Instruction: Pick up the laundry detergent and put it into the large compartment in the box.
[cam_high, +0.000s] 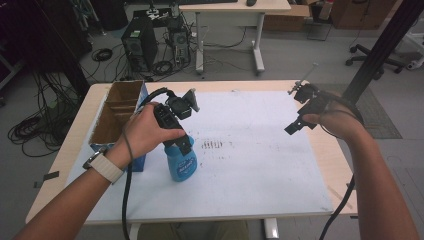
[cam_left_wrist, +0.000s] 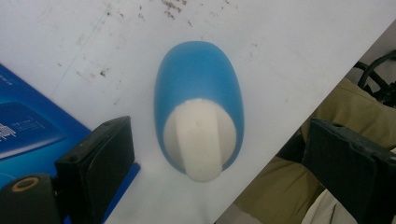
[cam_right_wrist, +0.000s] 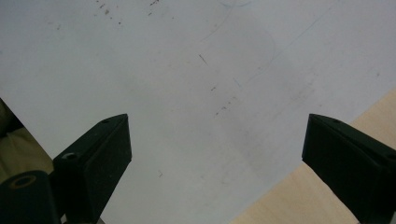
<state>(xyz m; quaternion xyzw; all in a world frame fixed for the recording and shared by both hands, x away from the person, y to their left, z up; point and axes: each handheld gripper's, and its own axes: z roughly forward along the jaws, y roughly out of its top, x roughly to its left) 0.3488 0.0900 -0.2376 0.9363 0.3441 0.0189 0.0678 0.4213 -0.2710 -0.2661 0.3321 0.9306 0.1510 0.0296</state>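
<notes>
Surface: white sheet over wooden table.
Left gripper: we see it poised above upright blue plastic bottle, jaws spread, not touching.
Right gripper: raised, jaws apart.
Bottle: beside cardboard box.

Your left hand, with a watch on its wrist, holds the left gripper pointing straight down with its jaws wide apart, while your right hand holds the right gripper raised, jaws equally spread.

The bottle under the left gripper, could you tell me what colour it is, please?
The bottle is blue with a white cap; the left gripper view shows it best.
</notes>
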